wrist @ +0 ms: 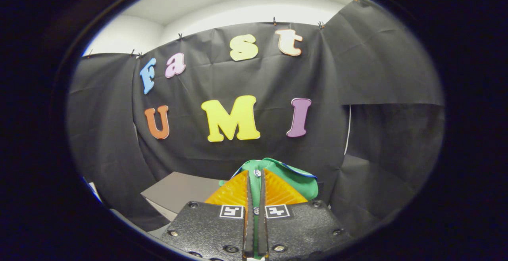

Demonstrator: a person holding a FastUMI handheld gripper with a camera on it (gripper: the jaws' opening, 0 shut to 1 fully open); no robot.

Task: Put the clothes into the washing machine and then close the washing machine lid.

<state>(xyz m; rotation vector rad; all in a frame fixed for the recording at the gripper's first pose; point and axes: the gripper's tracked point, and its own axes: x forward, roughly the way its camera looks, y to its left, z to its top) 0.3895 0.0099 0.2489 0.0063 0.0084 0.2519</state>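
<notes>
The gripper [254,175] has its jaws nearly closed, pinching a soft green fabric garment [295,177] that bunches over the fingertips at lower centre. A flat grey surface [178,191] lies lower left, behind it.

Green garment [295,178] was mostly hidden behind the gripper [256,181]; only its top and right side showed past the fingers, with a thin strip caught in the narrow gap between them. Garment type couldn't be told. Gripper body was cut off at the bottom. Grey flat surface [178,189] left of the fingers was partly covered by them, lower end cut off; bench or lid, couldn't tell.
</notes>
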